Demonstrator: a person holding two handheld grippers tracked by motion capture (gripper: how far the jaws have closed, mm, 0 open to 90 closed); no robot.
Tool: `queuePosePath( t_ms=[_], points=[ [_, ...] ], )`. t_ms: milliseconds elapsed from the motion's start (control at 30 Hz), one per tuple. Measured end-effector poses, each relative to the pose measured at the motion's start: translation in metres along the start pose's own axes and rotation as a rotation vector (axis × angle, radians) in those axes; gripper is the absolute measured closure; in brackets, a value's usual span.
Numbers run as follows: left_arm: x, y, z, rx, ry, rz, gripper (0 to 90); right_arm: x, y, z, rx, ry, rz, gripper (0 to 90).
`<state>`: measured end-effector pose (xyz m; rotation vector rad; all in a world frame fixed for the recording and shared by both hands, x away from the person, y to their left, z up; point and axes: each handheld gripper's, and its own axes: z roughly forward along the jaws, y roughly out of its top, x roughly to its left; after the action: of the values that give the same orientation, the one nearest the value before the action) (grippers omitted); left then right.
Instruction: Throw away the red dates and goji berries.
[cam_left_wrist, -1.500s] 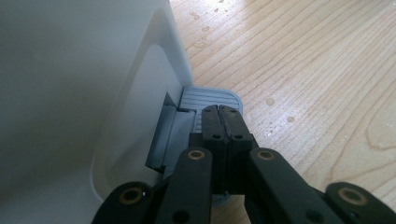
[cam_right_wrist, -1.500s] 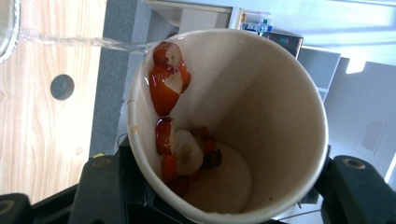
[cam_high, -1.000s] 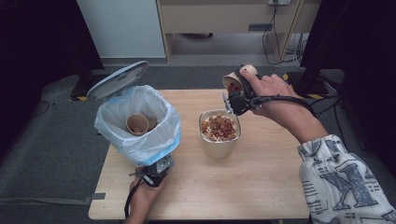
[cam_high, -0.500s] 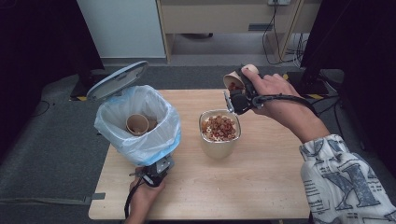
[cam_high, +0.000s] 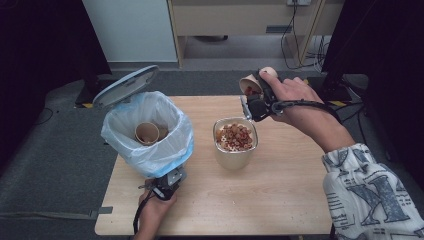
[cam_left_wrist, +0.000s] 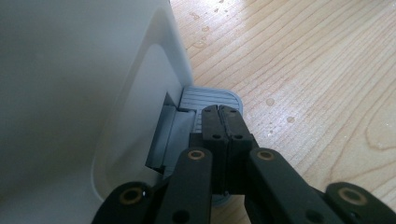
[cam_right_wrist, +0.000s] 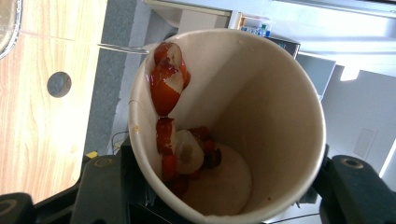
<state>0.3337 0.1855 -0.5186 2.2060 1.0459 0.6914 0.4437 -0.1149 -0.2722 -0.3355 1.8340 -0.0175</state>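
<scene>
A white pedal bin (cam_high: 167, 150) lined with a plastic bag stands at the table's left, lid (cam_high: 125, 86) raised, with a used paper cup (cam_high: 146, 133) inside. My left gripper (cam_high: 169, 181) is shut, with nothing between its jaws. Its tips (cam_left_wrist: 218, 112) rest on the grey pedal (cam_left_wrist: 210, 95) at the foot of the bin wall (cam_left_wrist: 70, 70). My right gripper (cam_high: 254, 94) is shut on a paper cup (cam_high: 248, 83), tilted just behind the clear container (cam_high: 235, 155) of reddish food scraps (cam_high: 236, 136). In the right gripper view, red fruit pieces (cam_right_wrist: 166, 84) cling inside the cup (cam_right_wrist: 266, 107), which sits between the jaws (cam_right_wrist: 229, 196).
The wooden table (cam_high: 280, 200) has bare surface in front of and to the right of the container. A round hole (cam_right_wrist: 59, 84) shows in the tabletop. Behind the table are a cabinet (cam_high: 240, 20) and hanging cables (cam_high: 292, 35).
</scene>
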Motion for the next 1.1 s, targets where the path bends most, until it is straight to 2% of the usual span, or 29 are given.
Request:
queuePosePath(
  t_ms=[700,967,1100],
  points=[
    [0.000,0.000,0.000,0.000,-0.002,0.001,88.6,-0.009,0.002,-0.005,0.004,-0.023,-0.012,40.1],
    [0.000,0.000,0.000,0.002,-0.002,0.002,88.6,-0.012,0.003,-0.005,0.009,-0.022,-0.027,40.2],
    [0.000,0.000,0.000,0.002,-0.003,0.001,88.6,-0.013,0.005,-0.005,0.014,-0.030,-0.062,40.8]
  ],
)
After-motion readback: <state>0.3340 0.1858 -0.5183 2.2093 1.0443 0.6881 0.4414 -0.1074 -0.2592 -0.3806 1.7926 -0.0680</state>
